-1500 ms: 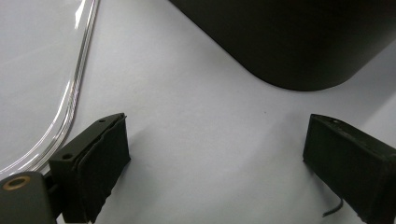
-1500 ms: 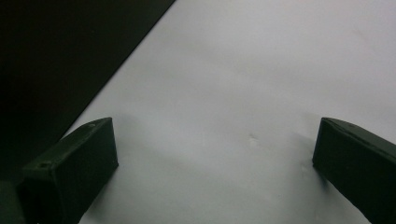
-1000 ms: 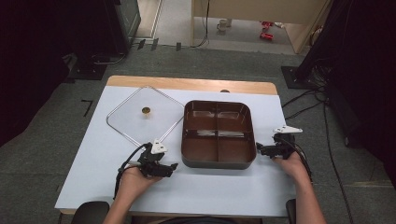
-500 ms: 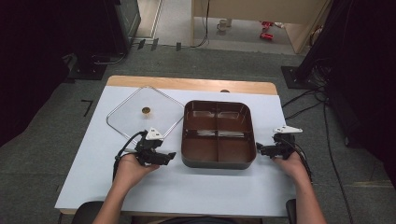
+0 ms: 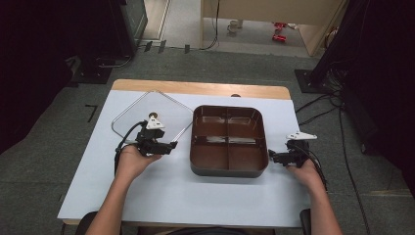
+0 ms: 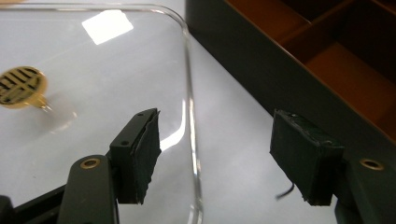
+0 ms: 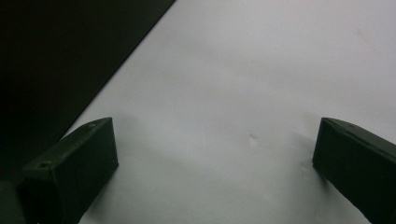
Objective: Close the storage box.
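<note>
While grey carpet surrounds the white table [image 5: 161, 196], both hand-held grippers sit wide apart, gripping nothing.

We are looking forward and down from high above the person's side, taking in the whole table [image 5: 161, 196]. We are also riding each gripper, hovering close over the tabletop: the left gripper view is facing the clear lid [image 6: 93, 60] and brown tray [image 6: 289, 60] (both seen from above too), the right one the tray's dark wall.
</note>
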`<state>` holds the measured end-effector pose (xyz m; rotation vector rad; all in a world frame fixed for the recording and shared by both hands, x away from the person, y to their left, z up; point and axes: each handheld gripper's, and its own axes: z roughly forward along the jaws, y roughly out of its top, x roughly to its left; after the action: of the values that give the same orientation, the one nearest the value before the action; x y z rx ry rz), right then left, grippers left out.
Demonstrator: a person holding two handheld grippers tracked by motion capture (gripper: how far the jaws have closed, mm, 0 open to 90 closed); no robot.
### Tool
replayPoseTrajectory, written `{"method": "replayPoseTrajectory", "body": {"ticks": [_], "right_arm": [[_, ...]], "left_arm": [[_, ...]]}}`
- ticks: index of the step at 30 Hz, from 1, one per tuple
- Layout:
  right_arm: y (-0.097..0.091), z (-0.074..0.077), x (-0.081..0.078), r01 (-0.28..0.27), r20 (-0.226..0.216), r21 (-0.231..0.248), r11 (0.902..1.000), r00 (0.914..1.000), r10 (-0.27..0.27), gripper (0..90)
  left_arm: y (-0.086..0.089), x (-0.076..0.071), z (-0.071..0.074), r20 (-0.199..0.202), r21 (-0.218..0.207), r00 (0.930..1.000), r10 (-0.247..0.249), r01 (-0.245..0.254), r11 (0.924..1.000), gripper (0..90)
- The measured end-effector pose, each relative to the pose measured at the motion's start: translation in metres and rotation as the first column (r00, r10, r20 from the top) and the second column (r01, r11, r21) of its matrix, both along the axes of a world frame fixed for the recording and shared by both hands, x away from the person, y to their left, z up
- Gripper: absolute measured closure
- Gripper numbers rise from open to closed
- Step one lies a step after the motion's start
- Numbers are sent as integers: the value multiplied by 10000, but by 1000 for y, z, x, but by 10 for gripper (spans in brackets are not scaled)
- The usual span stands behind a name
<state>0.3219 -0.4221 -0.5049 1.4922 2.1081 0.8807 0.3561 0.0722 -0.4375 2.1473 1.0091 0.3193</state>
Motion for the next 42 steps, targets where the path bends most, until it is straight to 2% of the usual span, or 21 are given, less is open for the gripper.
{"method": "replayPoseTrajectory", "body": {"ticks": [2, 3, 5, 6, 8, 9, 13, 15, 18, 20, 25, 27, 29, 30, 31, 35, 36, 37, 39, 40, 42], "right_arm": [[0, 0, 0, -1, -11, -3, 10000, 10000, 1, 0], [0, 0, 0, -1, -11, -3, 10000, 10000, 1, 0], [0, 0, 0, 3, -1, 1, 10000, 10000, -3, 0], [0, 0, 0, 1, 1, -3, 10000, 10000, -1, 0], [0, 0, 0, 3, 9, 3, 10000, 10000, -3, 0], [0, 0, 0, 2, 8, 3, 10000, 10000, -2, 0], [0, 0, 0, -1, 2, 1, 10000, 10000, 1, 0], [0, 0, 0, 0, -3, 3, 10000, 10000, 0, 0], [0, 0, 0, 4, 7, 5, 10000, 10000, -4, 0], [0, 0, 0, 4, 5, 3, 10000, 10000, -4, 0], [0, 0, 0, 6, 5, 4, 10000, 10000, -6, 0], [0, 0, 0, 5, 5, 4, 10000, 10000, -5, 0], [0, 0, 0, 8, 5, -1, 10000, 10000, -8, 0], [0, 0, 0, 9, 3, -3, 10000, 10000, -9, 0], [0, 0, 0, 9, 3, -3, 10000, 10000, -9, 0], [0, 0, 0, 5, 2, -11, 10000, 10000, -5, 0], [0, 0, 0, 12, 1, -7, 10000, 10000, -12, 0], [0, 0, 0, 12, 1, -7, 10000, 10000, -12, 0], [0, 0, 0, 12, 3, -8, 10000, 10000, -12, 0], [0, 0, 0, 4, 4, -10, 10000, 10000, -4, 0], [0, 0, 0, 10, 9, -10, 10000, 10000, -10, 0]], "left_arm": [[5, 11, 0, 94, 57, 9998, 147, -148, 9999, 336], [5, 11, 0, 94, 57, 9998, 147, -148, 9999, 337], [9, 17, 2, 106, -264, 9997, 211, -208, 9994, 343], [11, 20, 3, 122, -296, 9996, 237, -234, 9993, 350], [14, 26, 5, 262, 67, 9991, 333, -335, 9994, 355], [18, 34, 5, 214, 221, 9987, 457, -462, 9987, 356], [23, 45, 3, 201, 262, 9976, 668, -673, 9974, 357], [25, 54, 2, 71, 476, 9963, 854, -857, 9952, 356], [31, 66, 1, -96, 386, 9942, 1069, -1065, 9936, 356], [37, 78, -3, -204, 232, 9900, 1396, -1391, 9900, 358], [39, 85, -13, -222, 331, 9867, 1612, -1604, 9865, 381], [39, 87, -17, -20, 515, 9832, 1824, -1820, 9819, 369], [40, 90, -19, 13, 683, 9816, 1912, -1908, 9792, 397], [41, 92, -22, -11, 661, 9784, 2068, -2063, 9763, 443], [41, 92, -22, -11, 661, 9784, 2068, -2063, 9763, 462], [44, 99, -32, -91, 746, 9754, 2201, -2188, 9729, 477], [45, 100, -34, -154, 709, 9713, 2372, -2355, 9693, 517], [45, 101, -35, -207, 550, 9700, 2423, -2409, 9690, 517], [46, 103, -38, -253, 324, 9707, 2390, -2381, 9707, 534], [45, 103, -39, -152, 219, 9744, 2244, -2241, 9743, 568], [45, 103, -39, -172, 250, 9732, 2294, -2289, 9731, 583]]}}
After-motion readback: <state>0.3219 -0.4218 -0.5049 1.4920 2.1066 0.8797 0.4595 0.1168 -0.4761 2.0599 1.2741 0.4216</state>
